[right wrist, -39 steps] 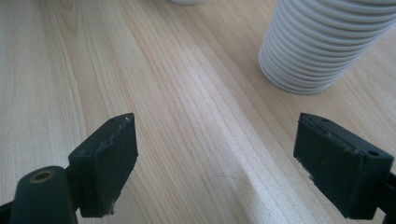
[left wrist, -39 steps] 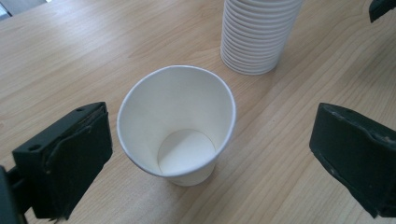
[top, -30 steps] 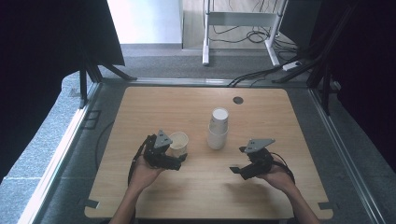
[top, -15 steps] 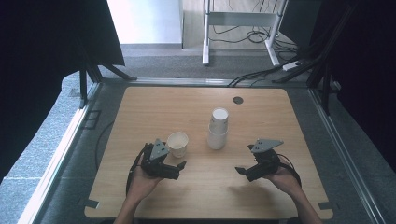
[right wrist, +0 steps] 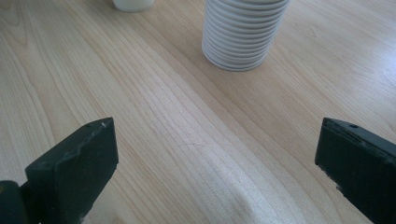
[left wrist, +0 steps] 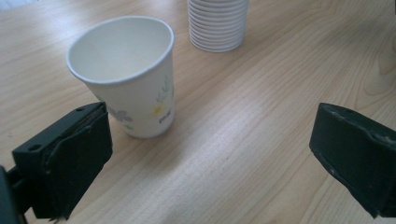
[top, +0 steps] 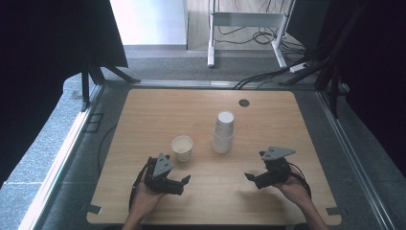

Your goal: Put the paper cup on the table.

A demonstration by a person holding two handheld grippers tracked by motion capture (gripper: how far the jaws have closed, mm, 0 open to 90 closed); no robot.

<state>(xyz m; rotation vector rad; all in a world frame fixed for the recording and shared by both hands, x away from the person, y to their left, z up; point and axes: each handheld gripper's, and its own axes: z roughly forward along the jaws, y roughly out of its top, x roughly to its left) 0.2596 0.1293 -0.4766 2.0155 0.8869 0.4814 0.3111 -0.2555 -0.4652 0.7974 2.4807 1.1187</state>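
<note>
We see a white paper cup (left wrist: 126,74) with small floral print, upright and empty, beside our wide-open left gripper (left wrist: 210,154); right gripper (right wrist: 215,172) fingers likewise spread.

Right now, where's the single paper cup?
In the high view the cup stands upright on the table, left of the cup stack and just beyond the open left gripper.

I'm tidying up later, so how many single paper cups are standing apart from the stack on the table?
1. The cup stands upright left of the stack, just ahead of the left gripper. How many cups the stack holds cannot be counted exactly.
</note>
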